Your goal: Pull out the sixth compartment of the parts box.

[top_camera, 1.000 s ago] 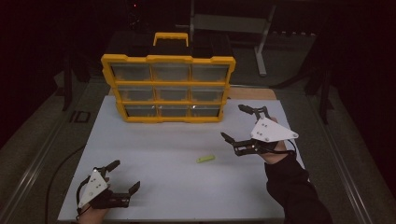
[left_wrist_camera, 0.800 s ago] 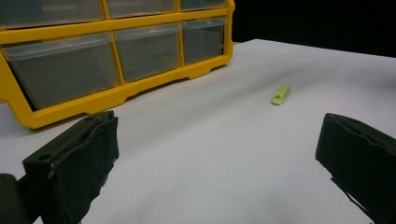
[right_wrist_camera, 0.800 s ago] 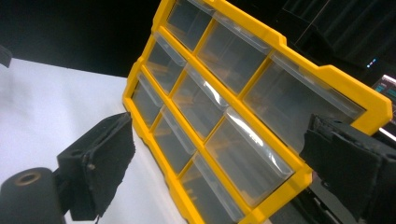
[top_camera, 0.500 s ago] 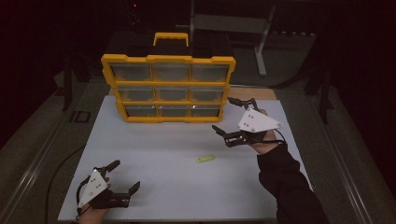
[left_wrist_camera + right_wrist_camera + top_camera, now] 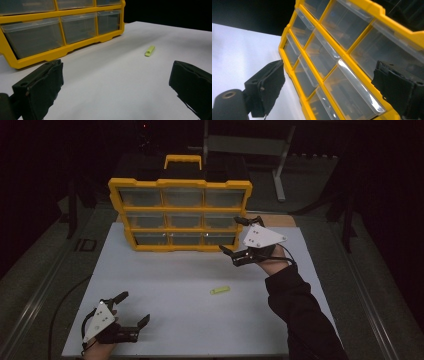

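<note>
- Flat on the white counter, the small yellow-green piece lies left-right, right end slightly farther.
- Right hand-held gripper gapes wide beside the yellow drawer organizer.
- Left hand-held gripper is wide, empty, near the counter's front-left corner.

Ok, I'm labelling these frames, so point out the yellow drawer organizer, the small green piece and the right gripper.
yellow drawer organizer point(image 5: 180, 211): high view, its frame between drawer rows.
small green piece point(image 5: 219, 290): high view, its middle.
right gripper point(image 5: 234, 235): high view, midway between its open fingertips.
</note>
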{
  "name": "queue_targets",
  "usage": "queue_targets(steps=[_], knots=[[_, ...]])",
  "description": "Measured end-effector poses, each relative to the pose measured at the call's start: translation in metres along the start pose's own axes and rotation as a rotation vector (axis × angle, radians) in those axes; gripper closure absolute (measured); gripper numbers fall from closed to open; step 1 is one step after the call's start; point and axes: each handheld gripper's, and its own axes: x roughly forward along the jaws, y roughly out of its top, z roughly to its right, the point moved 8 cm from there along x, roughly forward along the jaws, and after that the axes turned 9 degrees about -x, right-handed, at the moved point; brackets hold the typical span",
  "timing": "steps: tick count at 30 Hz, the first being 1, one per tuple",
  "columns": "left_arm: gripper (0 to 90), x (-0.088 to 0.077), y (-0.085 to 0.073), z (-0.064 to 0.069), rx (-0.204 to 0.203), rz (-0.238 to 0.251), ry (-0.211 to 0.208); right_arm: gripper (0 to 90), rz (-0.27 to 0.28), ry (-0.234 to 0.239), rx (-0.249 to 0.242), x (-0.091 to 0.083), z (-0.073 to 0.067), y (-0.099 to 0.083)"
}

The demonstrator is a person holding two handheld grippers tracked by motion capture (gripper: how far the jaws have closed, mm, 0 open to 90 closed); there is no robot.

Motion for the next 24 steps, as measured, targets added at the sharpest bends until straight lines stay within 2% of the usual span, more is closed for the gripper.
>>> queue_targets(steps=[2, 3, 5, 12, 24], knots=[[0.0, 0.000, 0.000, 0.000, 0.000, 0.000, -0.001, 13.9, 0.003, 0.042, 0.024, 0.004, -0.003, 0.001], [0.0, 0.000, 0.000, 0.000, 0.001, -0.001, -0.002, 13.5, 0.003, 0.050, 0.018, 0.007, -0.004, 0.001], [0.0, 0.000, 0.000, 0.001, 0.003, -0.003, -0.003, 13.3, -0.010, 0.048, -0.011, 0.012, -0.006, 0.001], [0.0, 0.000, 0.000, 0.001, 0.010, -0.005, -0.005, 12.7, -0.029, 0.061, -0.045, 0.028, -0.003, -0.001], [0.0, 0.000, 0.000, 0.002, 0.010, 0.000, -0.009, 12.2, -0.068, 0.077, -0.116, 0.049, 0.009, 0.003]])
